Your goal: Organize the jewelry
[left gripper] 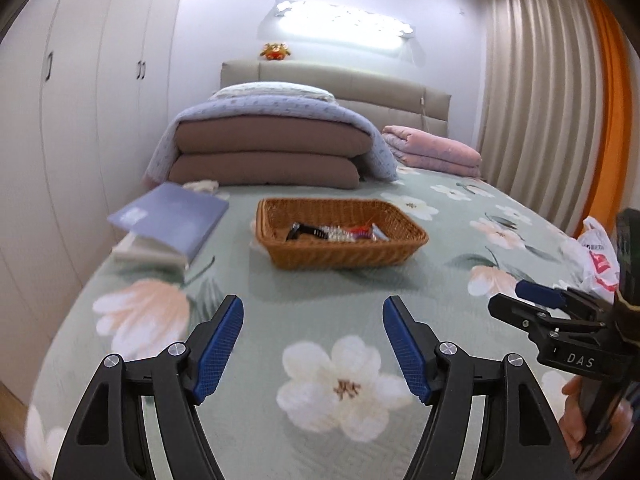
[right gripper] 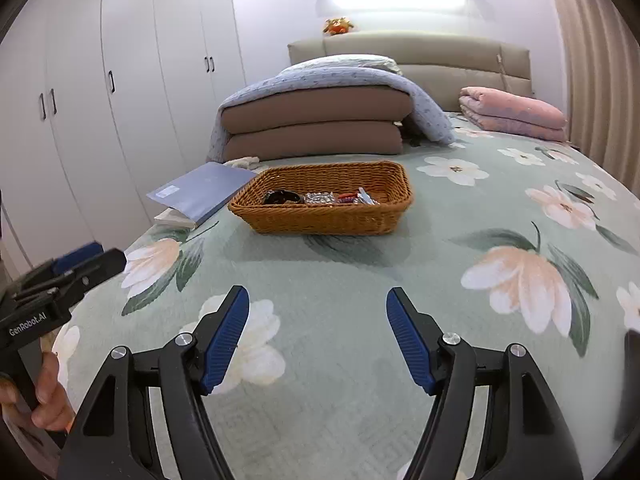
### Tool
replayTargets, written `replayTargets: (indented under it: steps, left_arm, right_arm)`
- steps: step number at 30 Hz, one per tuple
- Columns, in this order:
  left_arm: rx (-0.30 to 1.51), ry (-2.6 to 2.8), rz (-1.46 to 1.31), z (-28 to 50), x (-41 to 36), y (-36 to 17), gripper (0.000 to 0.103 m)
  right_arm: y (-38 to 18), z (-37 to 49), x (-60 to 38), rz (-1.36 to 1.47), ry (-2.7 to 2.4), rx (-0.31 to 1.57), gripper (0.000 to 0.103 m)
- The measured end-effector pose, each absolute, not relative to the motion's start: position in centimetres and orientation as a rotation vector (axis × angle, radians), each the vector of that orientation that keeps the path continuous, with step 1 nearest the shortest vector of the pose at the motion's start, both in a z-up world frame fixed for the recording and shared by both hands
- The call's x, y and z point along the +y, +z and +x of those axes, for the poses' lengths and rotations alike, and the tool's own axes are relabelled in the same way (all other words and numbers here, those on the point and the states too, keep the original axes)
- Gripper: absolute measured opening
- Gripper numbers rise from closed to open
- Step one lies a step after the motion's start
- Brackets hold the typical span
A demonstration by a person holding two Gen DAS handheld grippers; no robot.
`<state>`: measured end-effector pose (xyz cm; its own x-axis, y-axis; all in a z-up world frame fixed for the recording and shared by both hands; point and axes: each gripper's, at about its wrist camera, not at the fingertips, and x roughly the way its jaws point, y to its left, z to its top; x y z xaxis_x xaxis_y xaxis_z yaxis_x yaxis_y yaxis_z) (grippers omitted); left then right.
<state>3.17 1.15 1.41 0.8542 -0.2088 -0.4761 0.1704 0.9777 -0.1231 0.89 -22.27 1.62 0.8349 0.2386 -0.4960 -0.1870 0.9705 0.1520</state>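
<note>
Nearest, the left gripper and right gripper are held wide with nothing between the fingers, above the flowered bed. Farther off, the jewelry lies heaped in the wicker basket, beside a book. One piece should probably be singled out and pinched gently, while the basket is steadied.

- one wicker basket sitting on the bed, with a few small jewelry bits inside, too jumbled to count
- one blue book left of it
- two grippers: left gripper and right gripper
- two brown cushions stacked
- one folded pink quilt
- one orange plush toy on the headboard
- one plastic bag at the right edge
</note>
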Motion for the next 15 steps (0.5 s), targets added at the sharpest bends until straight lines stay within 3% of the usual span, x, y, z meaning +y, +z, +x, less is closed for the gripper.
replayTargets:
  steps: [5, 15]
  left_arm:
    - [0.546, -0.168, -0.070, 2.0, 0.8, -1.1, 0.074]
    - [0.515, -0.030, 0.061, 1.1, -2.2, -3.7, 0.074]
  right_arm:
    - [-0.2, -1.5, -22.5, 0.094, 0.163, 0.487, 0.081]
    - [-0.1, -3.1, -21.3, 0.023, 0.103, 0.400, 0.082]
